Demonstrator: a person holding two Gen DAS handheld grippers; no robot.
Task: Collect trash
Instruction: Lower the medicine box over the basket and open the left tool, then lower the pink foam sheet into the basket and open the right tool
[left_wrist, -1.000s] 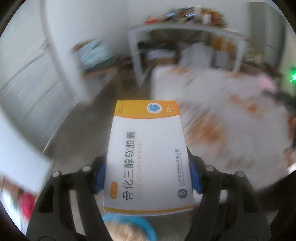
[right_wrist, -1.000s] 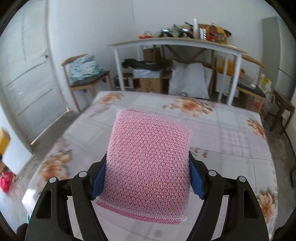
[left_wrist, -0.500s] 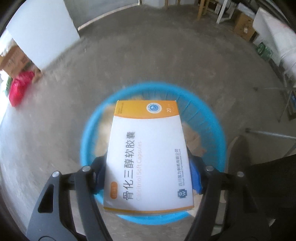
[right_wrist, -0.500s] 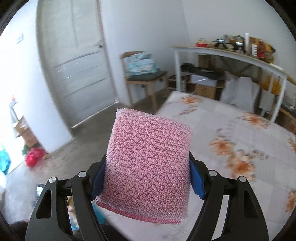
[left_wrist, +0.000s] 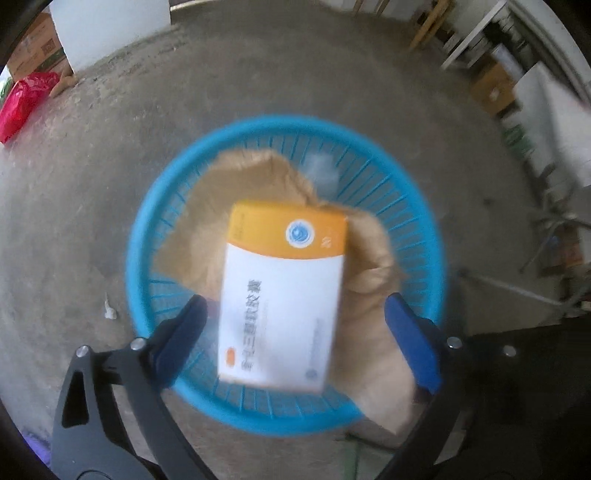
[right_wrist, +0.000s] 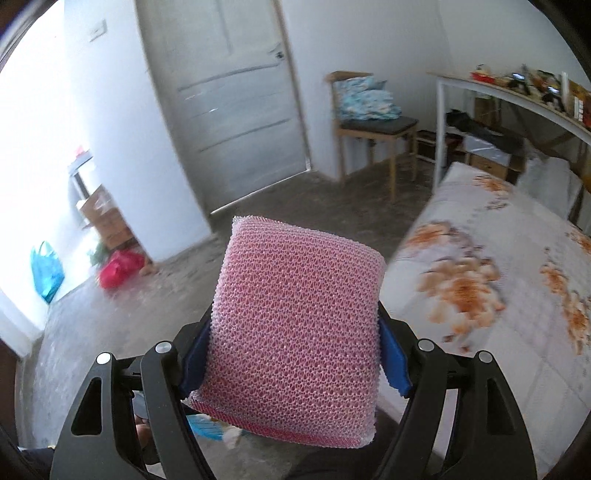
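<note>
In the left wrist view my left gripper (left_wrist: 295, 314) is open above a round blue basket (left_wrist: 155, 221) on the concrete floor. A white and orange medicine box (left_wrist: 284, 291) is loose between the spread fingers, blurred, over the basket. Crumpled brown paper (left_wrist: 255, 184) lies in the basket. In the right wrist view my right gripper (right_wrist: 295, 350) is shut on a pink mesh sponge (right_wrist: 295, 328), held up in the air beside the bed.
A bed with a floral sheet (right_wrist: 498, 280) is at the right. A grey door (right_wrist: 229, 99), a wooden chair (right_wrist: 369, 125) and a white table (right_wrist: 517, 96) stand at the back. A red bag (right_wrist: 118, 269) and a blue bag (right_wrist: 46, 273) lie on the floor at the left.
My left gripper swung down from the bed to over the blue basket, then opened and let go of the medicine box. My right gripper turned left with the sponge still held.
</note>
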